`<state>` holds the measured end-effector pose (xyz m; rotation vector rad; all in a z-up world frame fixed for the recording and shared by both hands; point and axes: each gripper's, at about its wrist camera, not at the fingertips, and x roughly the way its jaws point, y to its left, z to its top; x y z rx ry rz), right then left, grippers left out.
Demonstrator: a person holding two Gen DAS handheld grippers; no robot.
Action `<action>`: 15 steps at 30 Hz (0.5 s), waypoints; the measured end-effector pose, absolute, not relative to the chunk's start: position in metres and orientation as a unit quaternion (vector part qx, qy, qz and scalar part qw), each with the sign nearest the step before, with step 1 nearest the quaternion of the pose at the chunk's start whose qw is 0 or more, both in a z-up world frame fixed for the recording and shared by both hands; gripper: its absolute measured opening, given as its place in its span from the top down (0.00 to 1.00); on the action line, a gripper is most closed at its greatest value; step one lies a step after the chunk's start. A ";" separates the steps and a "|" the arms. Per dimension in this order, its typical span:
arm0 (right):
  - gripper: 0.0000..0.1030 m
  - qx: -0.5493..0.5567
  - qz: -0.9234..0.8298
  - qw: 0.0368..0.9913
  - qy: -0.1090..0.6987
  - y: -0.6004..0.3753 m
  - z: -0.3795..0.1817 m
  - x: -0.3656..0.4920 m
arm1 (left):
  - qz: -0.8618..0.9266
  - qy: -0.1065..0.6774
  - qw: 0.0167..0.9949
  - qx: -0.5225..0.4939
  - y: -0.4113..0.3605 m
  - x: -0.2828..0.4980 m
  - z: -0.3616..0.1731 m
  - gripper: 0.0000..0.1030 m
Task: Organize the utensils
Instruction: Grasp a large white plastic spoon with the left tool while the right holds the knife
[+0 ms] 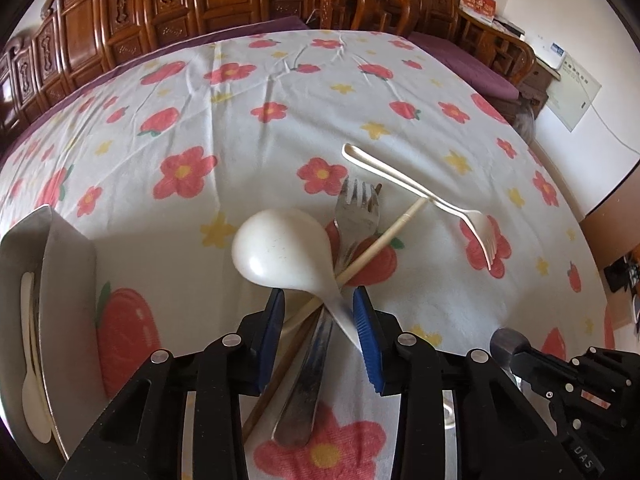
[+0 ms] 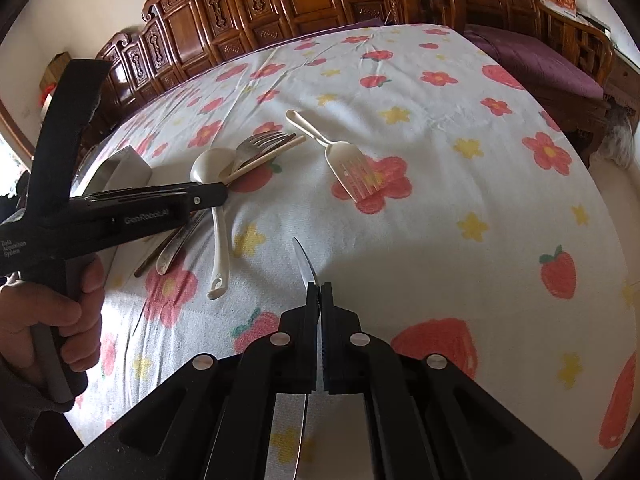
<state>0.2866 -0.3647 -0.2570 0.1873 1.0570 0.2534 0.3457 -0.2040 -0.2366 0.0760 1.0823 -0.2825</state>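
Your left gripper [image 1: 320, 304] straddles one white plastic ladle spoon [image 1: 280, 254], its jaws partly apart, not visibly pressing. Under the spoon lie one steel fork [image 1: 354, 216] and one wooden chopstick [image 1: 380, 242]; one cream plastic fork [image 1: 436, 200] lies just beyond. Your right gripper [image 2: 320, 292] is clamped on one steel table knife [image 2: 305, 264].

Left wrist view peers steeply down, close over the utensil pile [image 1: 320, 264] on the flowered cloth [image 1: 240, 120]. Right wrist view looks down from farther right, facing the carved wooden bench [image 2: 280, 4]. Both share pile, cloth and bench.
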 end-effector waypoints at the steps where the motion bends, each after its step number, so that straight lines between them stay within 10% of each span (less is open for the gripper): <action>1: 0.98 0.089 0.121 0.852 0.502 -0.365 -0.257 0.287 | -0.132 0.513 0.847 0.039 -0.206 0.346 -0.238 0.70; 15: 0.98 0.090 0.122 0.852 0.501 -0.365 -0.257 0.286 | -0.139 0.514 0.846 0.027 -0.196 0.339 -0.233 0.93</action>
